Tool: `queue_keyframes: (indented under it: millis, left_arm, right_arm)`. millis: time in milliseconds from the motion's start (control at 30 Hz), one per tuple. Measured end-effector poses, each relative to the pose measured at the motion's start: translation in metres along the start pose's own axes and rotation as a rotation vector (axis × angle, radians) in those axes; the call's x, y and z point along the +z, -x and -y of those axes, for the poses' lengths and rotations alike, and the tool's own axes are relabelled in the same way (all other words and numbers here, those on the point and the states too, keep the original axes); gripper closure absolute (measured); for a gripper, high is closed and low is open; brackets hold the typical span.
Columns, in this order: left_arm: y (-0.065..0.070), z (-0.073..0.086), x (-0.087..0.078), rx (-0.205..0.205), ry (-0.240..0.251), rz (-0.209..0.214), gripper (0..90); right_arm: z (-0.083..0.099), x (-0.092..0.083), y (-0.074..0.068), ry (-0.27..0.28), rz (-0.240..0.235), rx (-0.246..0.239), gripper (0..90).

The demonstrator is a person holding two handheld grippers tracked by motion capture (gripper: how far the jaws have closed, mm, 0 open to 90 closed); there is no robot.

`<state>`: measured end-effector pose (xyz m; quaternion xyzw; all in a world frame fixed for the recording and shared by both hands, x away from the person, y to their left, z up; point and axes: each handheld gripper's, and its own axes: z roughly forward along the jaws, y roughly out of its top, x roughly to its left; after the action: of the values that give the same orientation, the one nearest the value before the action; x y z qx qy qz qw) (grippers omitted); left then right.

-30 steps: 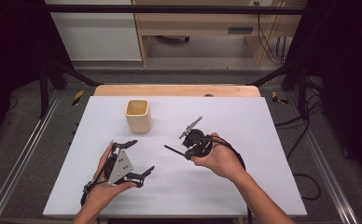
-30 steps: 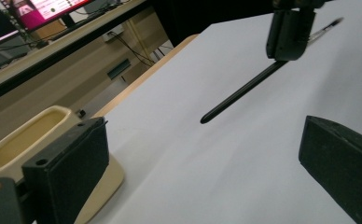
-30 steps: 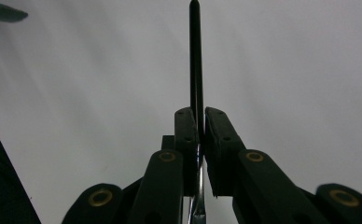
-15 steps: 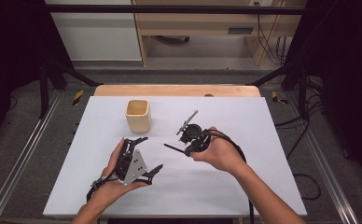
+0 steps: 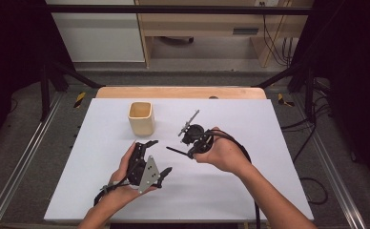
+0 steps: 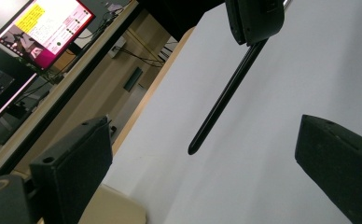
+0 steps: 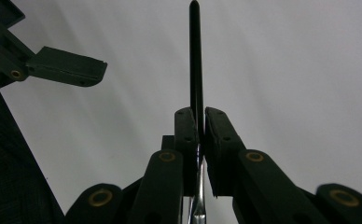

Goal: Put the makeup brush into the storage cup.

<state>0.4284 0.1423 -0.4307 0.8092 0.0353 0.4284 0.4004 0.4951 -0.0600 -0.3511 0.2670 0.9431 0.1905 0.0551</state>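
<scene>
Since a second ago the left gripper [image 5: 158,156] has come forward and inward from the near left of the table, toward the black pen [image 5: 177,152], while the right hand has stayed almost where it was.

High view: the white table [image 5: 269,157] carries a cream square cup [image 5: 141,118] left of centre toward the far side; the right gripper [image 5: 190,153], held in the person's right hand [image 5: 223,153], is shut on the pen, which sticks out to the left as a thin dark rod; a slim metal part rises from the gripper's far side toward the far edge of the table; the left gripper lies in the left hand [image 5: 126,183], its jaws spread wide, grey three-cornered plate on top, just near of the cup and just left of the pen tip; the pen is held above the table's middle.

Left gripper view: two black jaws stand far apart with nothing between them; the pen [image 6: 226,95] hangs down from the other gripper, smooth, matte black, with a rounded tip; a corner of the cup [image 6: 111,210] shows at the bottom; far off a monitor [image 6: 44,28] shows pink and yellow panels whose writing is too small to read.

Right gripper view: the jaws are pressed together around the pen [image 7: 196,60], which runs straight up from them; its shaft is plain, with no label or brand visible; a jaw of the left gripper [image 7: 67,65] shows at upper left.
</scene>
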Motion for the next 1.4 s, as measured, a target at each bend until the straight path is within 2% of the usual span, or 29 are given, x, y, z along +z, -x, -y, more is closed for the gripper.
queue_keyframes:
  millis: [133, 167, 267, 467, 633, 733, 767, 800, 833, 900, 1000, 1033, 1100, 1167, 1233, 1267, 1300, 1333, 1367, 1400]
  left_arm:
    - [0.002, -0.001, 0.001, 0.013, 0.006, -0.005, 4.5]
    - [0.003, -0.001, 0.001, 0.018, 0.004, -0.005, 4.6]
    - [0.004, -0.001, 0.002, 0.031, 0.003, -0.014, 5.8]
    - [0.007, 0.001, 0.003, 0.053, -0.005, -0.038, 6.9]
    - [0.012, 0.004, 0.005, 0.084, -0.018, -0.04, 9.1]
    - [0.015, 0.005, 0.007, 0.107, -0.023, -0.041, 11.9]
    - [0.016, 0.005, 0.007, 0.127, -0.019, -0.047, 13.8]
    - [0.018, 0.006, 0.008, 0.127, -0.026, -0.038, 15.7]
    - [0.019, 0.006, 0.009, 0.141, -0.036, -0.038, 17.1]
    - [0.022, 0.006, 0.011, 0.135, -0.024, -0.039, 19.5]
    - [0.025, 0.005, 0.014, 0.155, -0.027, -0.043, 23.2]
    - [0.025, 0.005, 0.015, 0.167, -0.035, -0.04, 24.9]
    - [0.025, 0.004, 0.015, 0.204, -0.052, -0.041, 28.9]
    - [0.027, 0.003, 0.015, 0.223, -0.062, -0.043, 32.4]
    - [0.028, 0.003, 0.016, 0.237, -0.065, -0.039, 36.6]
    - [0.028, 0.002, 0.016, 0.243, -0.067, -0.037, 38.1]
    - [0.029, 0.002, 0.016, 0.248, -0.069, -0.033, 41.7]
    - [0.03, 0.002, 0.017, 0.256, -0.072, -0.032, 45.3]
    - [0.03, 0.002, 0.017, 0.263, -0.074, -0.032, 46.5]
    - [0.03, 0.001, 0.017, 0.267, -0.076, -0.032, 48.1]
  right_arm:
    - [-0.001, 0.0, -0.002, -0.004, -0.005, 0.004, 84.3]
    - [-0.001, 0.001, -0.001, -0.004, -0.004, -0.01, 84.3]
    - [-0.003, 0.001, -0.003, -0.008, -0.008, -0.003, 84.3]
    - [-0.007, 0.003, -0.006, -0.009, -0.015, -0.023, 84.3]
    - [-0.01, 0.005, -0.008, -0.007, -0.02, -0.037, 84.3]
    - [-0.012, 0.005, -0.01, -0.02, -0.025, -0.027, 84.3]
    - [-0.012, 0.006, -0.01, -0.017, -0.026, -0.031, 84.3]
    - [-0.013, 0.005, -0.012, -0.026, -0.027, -0.018, 84.3]
    - [-0.012, 0.006, -0.011, -0.021, -0.028, -0.031, 84.3]
    - [-0.013, 0.006, -0.013, -0.02, -0.033, -0.022, 84.3]
    - [-0.014, 0.006, -0.014, -0.024, -0.036, -0.023, 84.2]
    - [-0.014, 0.007, -0.014, -0.016, -0.039, -0.043, 84.3]
    - [-0.016, 0.006, -0.016, -0.025, -0.045, -0.031, 84.3]
    - [-0.017, 0.007, -0.017, -0.029, -0.047, -0.027, 84.3]
    - [-0.017, 0.008, -0.017, -0.028, -0.048, -0.051, 84.3]
    - [-0.018, 0.008, -0.019, -0.032, -0.052, -0.034, 84.3]
    - [-0.018, 0.009, -0.019, -0.024, -0.054, -0.053, 84.3]
    - [-0.019, 0.009, -0.021, -0.033, -0.056, -0.031, 84.2]
    - [-0.019, 0.01, -0.02, -0.029, -0.058, -0.05, 84.3]
    - [-0.019, 0.01, -0.021, -0.033, -0.059, -0.045, 84.2]
